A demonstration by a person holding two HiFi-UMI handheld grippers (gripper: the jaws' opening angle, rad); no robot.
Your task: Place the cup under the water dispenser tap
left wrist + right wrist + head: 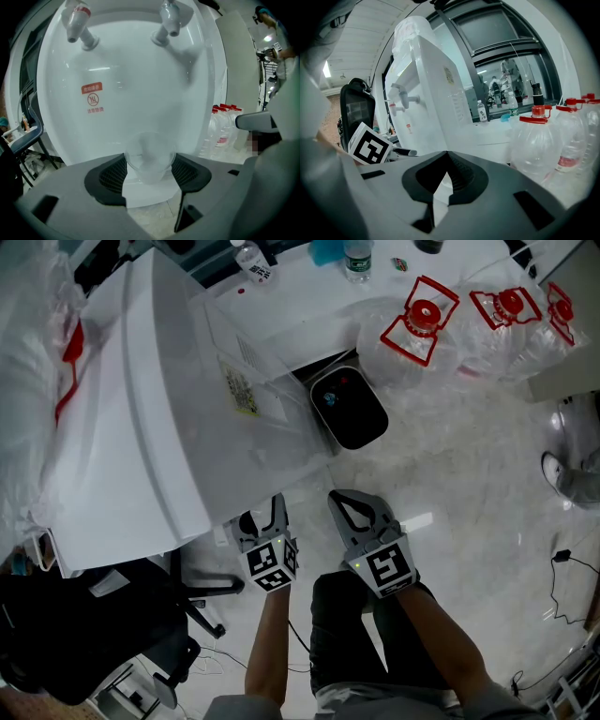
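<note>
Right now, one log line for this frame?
left gripper: shut on clear plastic cup | right gripper: shut, empty | cup: facing white water dispenser, lower than taps

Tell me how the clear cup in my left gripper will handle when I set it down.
The cup looks thin, clear and empty, so probably light and easy to crush if the left gripper squeezes harder. Its smooth, tapered wall may slip between the pads. Set down empty, it would likely tip at a nudge.

bright, even indoor light glared off the glossy floor [419, 519], while both gripper views bowed and darkened at their edges.
</note>
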